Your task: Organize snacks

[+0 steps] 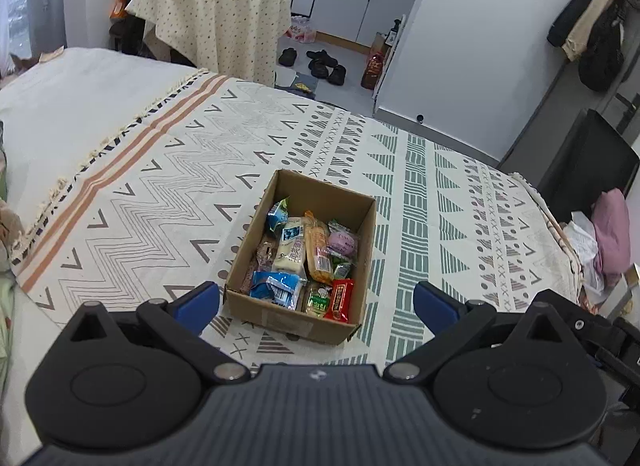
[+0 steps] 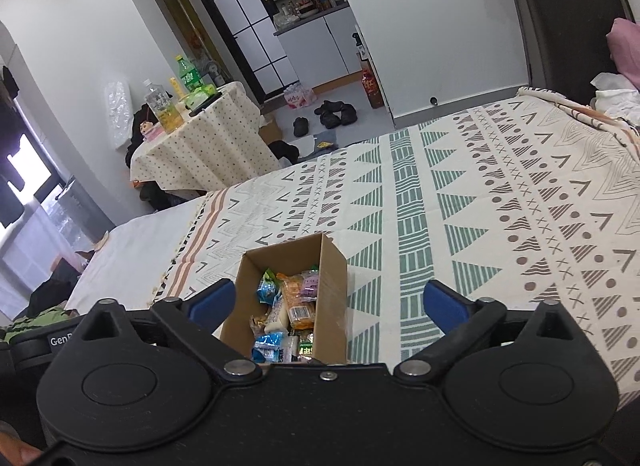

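Both of your hand-held grippers are spread wide and hold nothing: the left hand-held gripper (image 1: 316,302) and the right hand-held gripper (image 2: 328,306) each frame the cardboard box (image 1: 276,318) from above, with no pad touching it. The snacks (image 1: 308,262) all lie inside that box, a loose heap of wrapped packets; no packet shows on the cloth around it.

The box sits on a bed (image 1: 80,97), not a table, so the ground under it is soft. Push down on one wall and it may tip or slide on the patterned blanket (image 1: 420,193). The packets overlap, so a grab at one may drag its neighbour out with it. Slick wrappers could also slip from the pads.

Far left stands a small table with a dotted cloth (image 1: 216,21) carrying bottles. Shoes (image 1: 320,63) lie on the floor beyond the bed, toward a kitchen nook.
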Motion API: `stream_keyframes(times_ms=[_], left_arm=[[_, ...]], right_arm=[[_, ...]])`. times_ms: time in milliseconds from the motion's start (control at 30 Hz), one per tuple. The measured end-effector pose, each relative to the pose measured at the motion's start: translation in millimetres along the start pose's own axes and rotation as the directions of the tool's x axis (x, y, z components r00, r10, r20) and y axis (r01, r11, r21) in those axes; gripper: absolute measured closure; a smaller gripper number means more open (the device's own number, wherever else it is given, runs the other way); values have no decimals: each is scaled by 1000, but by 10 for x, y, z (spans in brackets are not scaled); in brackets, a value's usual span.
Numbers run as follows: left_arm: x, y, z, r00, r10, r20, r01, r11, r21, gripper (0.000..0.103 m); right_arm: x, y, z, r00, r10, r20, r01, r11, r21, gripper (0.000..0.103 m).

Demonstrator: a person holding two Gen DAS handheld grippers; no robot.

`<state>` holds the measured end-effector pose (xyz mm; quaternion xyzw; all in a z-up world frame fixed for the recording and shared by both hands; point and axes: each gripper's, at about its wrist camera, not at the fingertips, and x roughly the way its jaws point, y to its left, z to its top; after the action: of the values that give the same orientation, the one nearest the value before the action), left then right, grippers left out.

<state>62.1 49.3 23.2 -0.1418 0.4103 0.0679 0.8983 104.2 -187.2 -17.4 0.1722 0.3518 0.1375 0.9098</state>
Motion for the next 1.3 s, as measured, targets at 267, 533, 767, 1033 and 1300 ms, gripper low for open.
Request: stream_keyframes(times_ms=[267,533,767,1033,1300], left_arm=[[-184,-97,-135,1000,-10,5,10,998,64,0],[-331,-106,-251,1000,-21,20,19,995,99,0],[-413,-40,-347,999,-38,29,33,990,134,0],[-433,56,-394,999,-23,32,17,984,176,0],[-481,79,-431,999,-21,41,12,978,208,0]], right_arm=[[-232,-49,-74,1000,-1,-3,1,1000,-27,0],[-439,-126,-154,1000,-17,-1,17,999,-49,0],[-551,-156,-248,999,-36,-1,35,997,-68,0],[-634,-107,-347,999,-41,-13,39,991,-125,0],[-676,-110,-366,999,-42,-6,41,990,-133,0]])
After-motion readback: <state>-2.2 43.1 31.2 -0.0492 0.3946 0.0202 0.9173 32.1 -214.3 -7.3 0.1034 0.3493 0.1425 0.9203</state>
